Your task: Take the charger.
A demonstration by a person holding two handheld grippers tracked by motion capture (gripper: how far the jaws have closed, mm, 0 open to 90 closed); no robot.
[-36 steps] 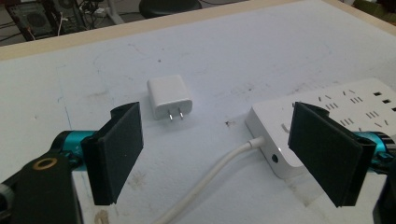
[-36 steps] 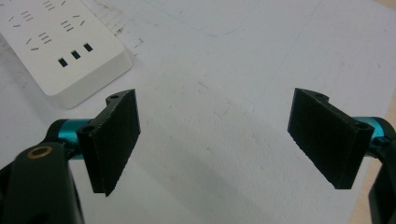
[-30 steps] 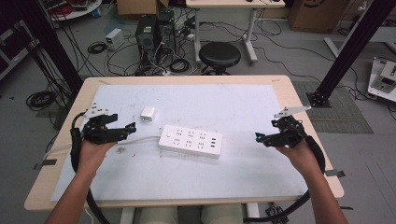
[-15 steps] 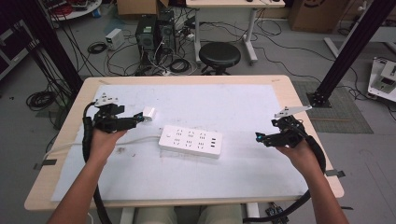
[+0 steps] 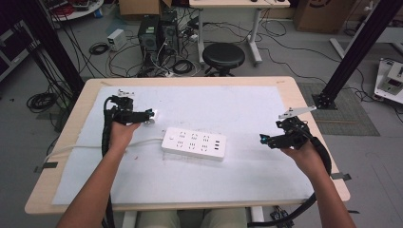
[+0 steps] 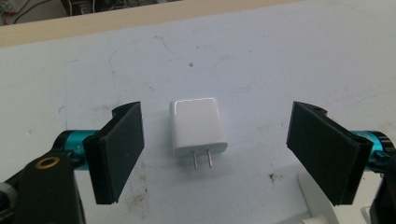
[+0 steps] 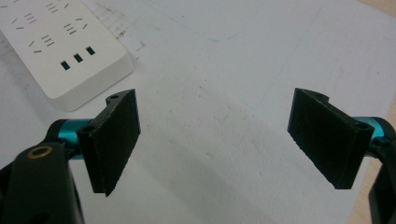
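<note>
Moved since earlier: we see our left hand-held gripper [image 5: 151, 114] has travelled up and inward from the desk's left side to the white charger [image 6: 198, 125]; our right hand-held gripper [image 5: 264, 139] has stayed put near the right edge.
Desk [image 5: 247, 199]: covered by a white mat, bearing everything below.
Power strip [image 5: 194, 144]: lies mid-desk with its long axis running left to right, sockets facing up, its cord trailing off to the left.
Left hand-held gripper: jaws spread wide, one on each side of the charger, touching nothing.
Right hand-held gripper: jaws wide apart over bare mat, holding nothing, the strip's end near its left jaw in its own view.
Charger position: flat on the mat, just beyond the strip's left end.
Charger heading: long axis runs straight along the left gripper's line of sight, the two prongs [image 6: 202, 159] pointing back toward that camera.
Risk: we judge that jaws closing unevenly could spin or skid the smooth block on the mat.
Risk, next: a grip too near the prongs could leave them blocked for plugging in.
</note>
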